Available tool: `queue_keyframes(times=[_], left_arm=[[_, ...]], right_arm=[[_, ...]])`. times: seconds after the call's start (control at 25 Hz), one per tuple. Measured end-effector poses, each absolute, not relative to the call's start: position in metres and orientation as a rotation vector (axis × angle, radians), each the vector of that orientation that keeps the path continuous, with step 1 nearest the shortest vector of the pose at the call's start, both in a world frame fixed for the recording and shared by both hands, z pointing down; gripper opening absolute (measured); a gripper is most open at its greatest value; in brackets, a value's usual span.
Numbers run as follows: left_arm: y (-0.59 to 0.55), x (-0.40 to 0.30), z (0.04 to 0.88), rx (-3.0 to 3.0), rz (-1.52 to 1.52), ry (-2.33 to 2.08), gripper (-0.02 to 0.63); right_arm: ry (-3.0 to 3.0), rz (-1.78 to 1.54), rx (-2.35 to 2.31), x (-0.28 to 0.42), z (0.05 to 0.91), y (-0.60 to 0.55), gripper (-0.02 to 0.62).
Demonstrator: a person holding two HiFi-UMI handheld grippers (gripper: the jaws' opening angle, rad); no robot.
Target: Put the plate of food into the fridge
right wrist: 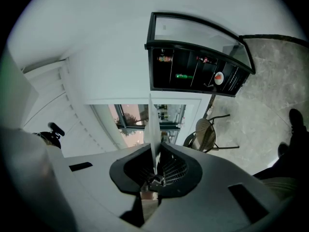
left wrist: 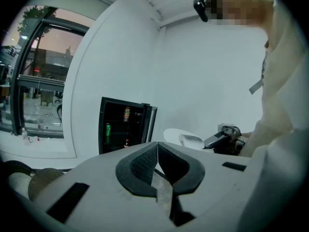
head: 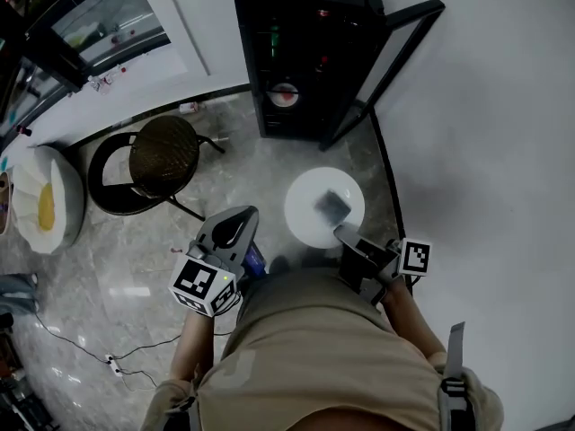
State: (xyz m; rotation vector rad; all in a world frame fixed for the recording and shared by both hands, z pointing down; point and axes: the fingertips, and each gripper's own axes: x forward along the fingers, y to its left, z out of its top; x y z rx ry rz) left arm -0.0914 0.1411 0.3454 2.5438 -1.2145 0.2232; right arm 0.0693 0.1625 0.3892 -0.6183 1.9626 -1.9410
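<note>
Two grippers held low before the body. At left, left gripper (head: 235,224) idle, jaws pressed together on nothing. Ahead, fridge (head: 305,25) with door (head: 384,61) open. Plate of food (head: 308,209) held over the floor (head: 135,259), well apart from the fridge, rim clamped in the jaws of right gripper (head: 346,233). Judged as the carrying step; next, need to go closer and slide it in level.

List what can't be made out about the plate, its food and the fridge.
- Food: in the head view it is a dark blur, too small to identify. The right gripper view shows the plate edge-on, which hides its top.
- Fridge shelves: the inside is too dark in every view to judge free space.
- Items inside it: too small to name.
</note>
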Motion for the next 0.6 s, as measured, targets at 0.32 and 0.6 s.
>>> queue_keyframes(times=[0.32,0.6], left_arm=[[0.117,-0.062,0.336,2.543,0.259,-1.256,0.012],[0.098,-0.029,0.335,2.540,0.318,-1.291,0.012]], right_arm=[[1.970,-1.959,-0.594,0.099,0.389,0.130,0.032],[1.990,-1.979,-0.567,0.126,0.393,0.104,0.032]])
